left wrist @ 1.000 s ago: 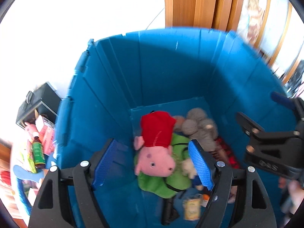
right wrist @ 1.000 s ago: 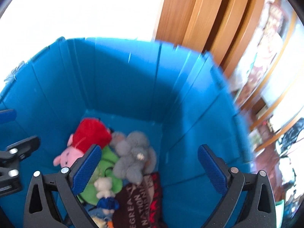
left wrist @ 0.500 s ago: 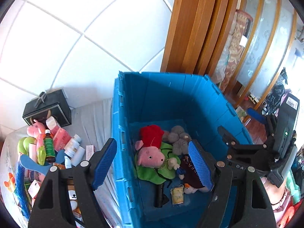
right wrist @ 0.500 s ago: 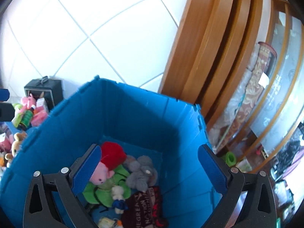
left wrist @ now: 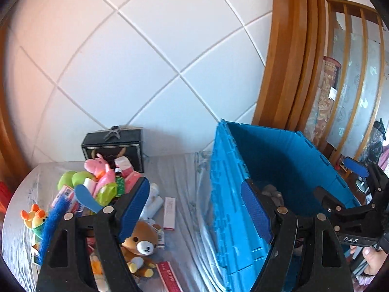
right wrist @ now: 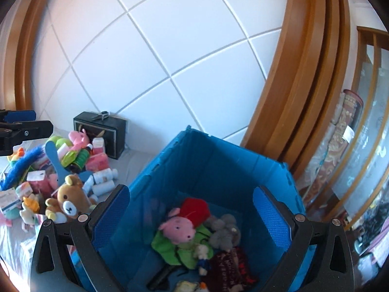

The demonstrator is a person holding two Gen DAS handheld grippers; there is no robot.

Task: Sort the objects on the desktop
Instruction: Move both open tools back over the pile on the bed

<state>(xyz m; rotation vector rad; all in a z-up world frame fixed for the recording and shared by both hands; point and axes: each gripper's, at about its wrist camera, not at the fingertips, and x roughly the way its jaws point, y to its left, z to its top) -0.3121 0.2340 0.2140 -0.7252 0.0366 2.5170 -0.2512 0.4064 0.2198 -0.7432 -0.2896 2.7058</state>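
Observation:
A blue crate (right wrist: 218, 160) stands on the table and holds a pink pig plush (right wrist: 178, 228), a grey plush (right wrist: 225, 231) and several other toys. My right gripper (right wrist: 192, 211) hovers open above the crate with nothing between its fingers. My left gripper (left wrist: 195, 206) is open and empty too, straddling the crate's left wall (left wrist: 228, 194). To its left lies a heap of toys and boxes: a brown bear plush (left wrist: 142, 243), a pink pig plush (left wrist: 96, 165), a green bottle (left wrist: 119, 187). The right gripper (left wrist: 352, 209) shows at the left wrist view's right edge.
A black gift box (left wrist: 113, 146) stands against the white tiled wall. A pink carton (left wrist: 169, 210) and white bottles (right wrist: 103, 182) lie between heap and crate. Wooden door frames (right wrist: 304, 85) rise behind the crate on the right. The left gripper (right wrist: 19, 126) pokes in at the right wrist view's left edge.
Both grippers have risen and pulled back out of the crate, the left one swinging left over its wall. The table and its heap have come into view. Both stayed open.

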